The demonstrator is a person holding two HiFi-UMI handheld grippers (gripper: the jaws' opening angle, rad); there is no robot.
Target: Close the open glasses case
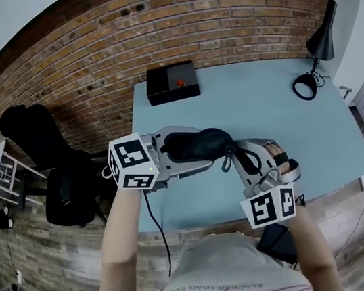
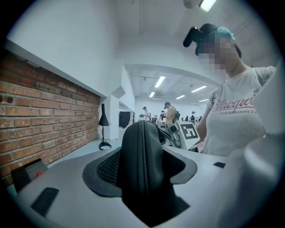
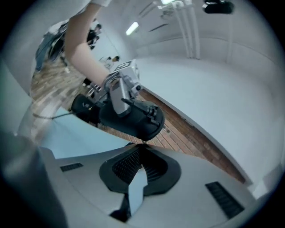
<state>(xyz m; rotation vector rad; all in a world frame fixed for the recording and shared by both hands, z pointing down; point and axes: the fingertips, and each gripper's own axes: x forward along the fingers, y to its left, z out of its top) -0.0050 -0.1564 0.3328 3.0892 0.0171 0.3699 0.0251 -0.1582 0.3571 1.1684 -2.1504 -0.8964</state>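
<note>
Glasses case (image 1: 202, 143) off the table (image 1: 279, 112), held in air in front of chest. Long axis approx 9-to-3 in head view, right end dipping a bit toward 4. Left gripper (image 1: 176, 150) clamped wide across the case's 9 o'clock end, pads on both flanks. In left gripper view, case filling the gap, zip seam (image 2: 144, 164) running straight up the middle toward 12, teeth looking joined along that stretch. Right gripper (image 3: 141, 149) pinched fully together at the case's 3–4 o'clock end, on what looks like the zip pull (image 3: 143, 142), v. small, so not certain. In right gripper view, case just past the tips at 12, body trailing off toward 10 w/ left gripper on it. Key relation: zip track following the long axis, so any remaining pull judged to run along that line round the right end; right hand nearer & working, left only bracing. Risk: tug across the axis likely to twist case in left's hold or slip the pull. Far part of seam hidden, so amount left unzipped unclear.
</note>
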